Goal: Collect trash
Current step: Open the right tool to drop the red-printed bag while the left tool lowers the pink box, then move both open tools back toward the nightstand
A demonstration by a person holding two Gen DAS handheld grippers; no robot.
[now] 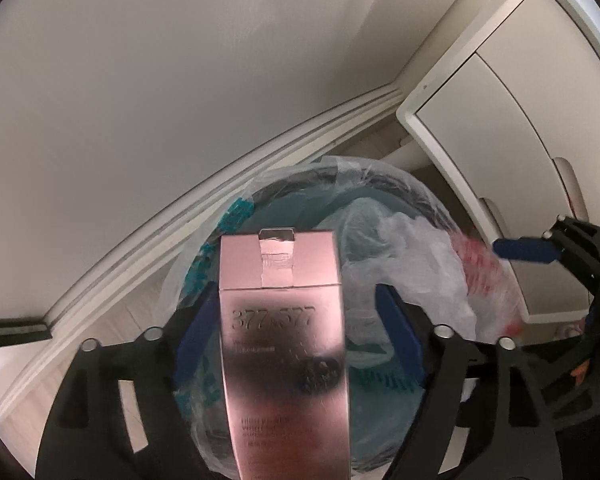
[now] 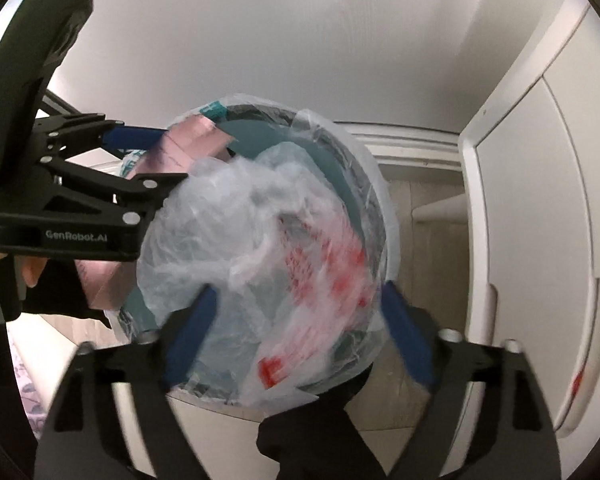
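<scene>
A pink box [image 1: 284, 320] stands upright between the blue fingers of my left gripper [image 1: 296, 288], above a teal trash bin [image 1: 284, 200] lined with clear plastic. The left pad lies by the box's edge; the right pad stands apart from it. A crumpled clear bag with red print [image 2: 300, 248] lies over the bin's [image 2: 260, 132] mouth. My right gripper [image 2: 300, 290] is spread wide around this bag and its pads do not press it. The right wrist view also shows the left gripper [image 2: 176, 156] and the box [image 2: 188, 140] at the bin's far left.
A white cabinet [image 1: 500, 160] stands right of the bin, close to its rim. A white baseboard [image 1: 220, 184] and a plain wall run behind. Pale wood floor [image 2: 420, 196] shows between bin and cabinet. A person's hand [image 2: 32, 272] holds the left gripper.
</scene>
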